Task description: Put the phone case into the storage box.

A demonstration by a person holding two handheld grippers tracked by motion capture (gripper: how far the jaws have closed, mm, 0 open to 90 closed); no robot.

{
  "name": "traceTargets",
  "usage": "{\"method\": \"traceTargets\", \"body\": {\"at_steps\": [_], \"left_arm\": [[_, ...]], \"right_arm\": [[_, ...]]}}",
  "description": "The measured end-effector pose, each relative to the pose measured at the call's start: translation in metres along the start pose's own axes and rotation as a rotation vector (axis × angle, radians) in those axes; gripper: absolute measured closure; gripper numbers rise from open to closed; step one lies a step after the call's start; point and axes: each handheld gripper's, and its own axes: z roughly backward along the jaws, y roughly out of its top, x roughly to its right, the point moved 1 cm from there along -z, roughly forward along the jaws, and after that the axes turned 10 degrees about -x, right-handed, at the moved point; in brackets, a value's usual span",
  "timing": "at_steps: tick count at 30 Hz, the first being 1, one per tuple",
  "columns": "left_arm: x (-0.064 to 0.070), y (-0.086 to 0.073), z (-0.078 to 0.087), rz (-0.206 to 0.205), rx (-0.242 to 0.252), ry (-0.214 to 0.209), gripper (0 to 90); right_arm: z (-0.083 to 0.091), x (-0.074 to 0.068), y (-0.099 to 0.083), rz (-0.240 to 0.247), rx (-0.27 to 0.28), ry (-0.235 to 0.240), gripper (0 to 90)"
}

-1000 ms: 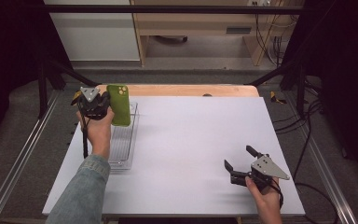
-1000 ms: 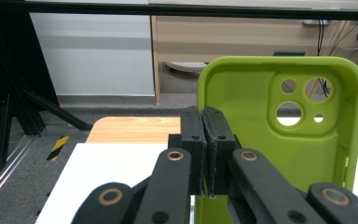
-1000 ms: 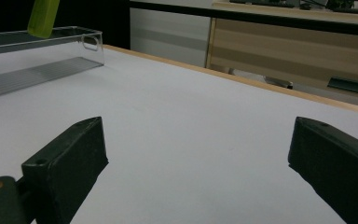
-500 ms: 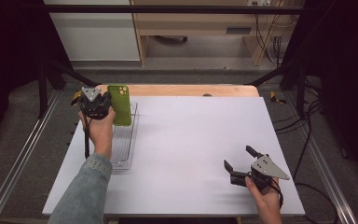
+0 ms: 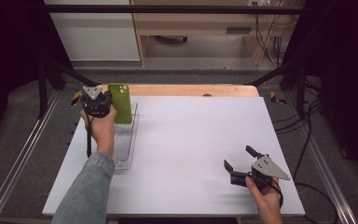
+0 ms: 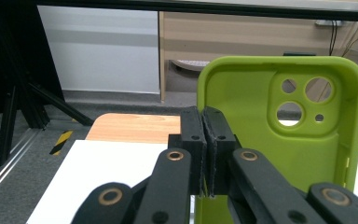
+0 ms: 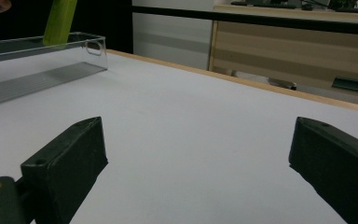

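Note:
A green phone case [image 5: 120,103] is held upright above the far end of a clear plastic tray [image 5: 127,140] at the table's left. My left gripper [image 5: 109,105] is shut on the case's side wall. In the left gripper view the two jaws press together at my left gripper [image 6: 204,122] on the left edge of the case [image 6: 284,135], whose inside and camera holes face me. My right gripper [image 5: 240,159] rests open on the white table [image 5: 191,135] near the front right. In the right gripper view, my right gripper [image 7: 196,158] has nothing between its jaws, and the case [image 7: 60,18] and tray [image 7: 42,60] lie far off.
A wooden strip [image 5: 182,90] runs along the table's far edge. Black frame posts [image 5: 44,84] and metal rails [image 5: 23,154] flank the table. Cables [image 5: 303,140] trail on the floor at the right. A wood cabinet [image 5: 200,23] stands beyond.

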Motion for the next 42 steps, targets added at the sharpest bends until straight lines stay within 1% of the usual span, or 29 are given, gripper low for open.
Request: {"method": "traceTargets", "body": {"at_steps": [5, 9, 11, 16, 27, 42], "left_arm": [[-0.001, 0.0024, -0.0014, 0.0, 0.002, 0.012, 87.6], [-0.0019, 0.0023, -0.0015, -0.002, 0.001, 0.025, 87.6], [-0.0021, 0.0025, -0.0016, 0.0, -0.001, 0.025, 87.6], [0.0003, 0.0047, -0.0037, -0.017, -0.002, 0.028, 87.6], [0.0058, 0.0097, -0.0067, -0.022, 0.003, 0.027, 87.6], [0.0013, 0.0092, -0.0074, -0.022, -0.003, 0.035, 87.5]], "right_arm": [[-0.0005, -0.001, 0.0002, 0.001, 0.003, 0.005, 4.2], [-0.0009, -0.0012, 0.0002, -0.008, 0.007, 0.006, 4.2], [-0.0009, -0.0013, 0.0002, -0.008, 0.008, 0.007, 4.2], [-0.0011, -0.0016, 0.0002, -0.009, 0.008, 0.008, 4.2], [-0.0015, -0.0015, 0.0002, -0.015, 0.011, 0.009, 4.2], [-0.0023, -0.0021, 0.0002, -0.01, 0.006, 0.014, 4.2]]}}
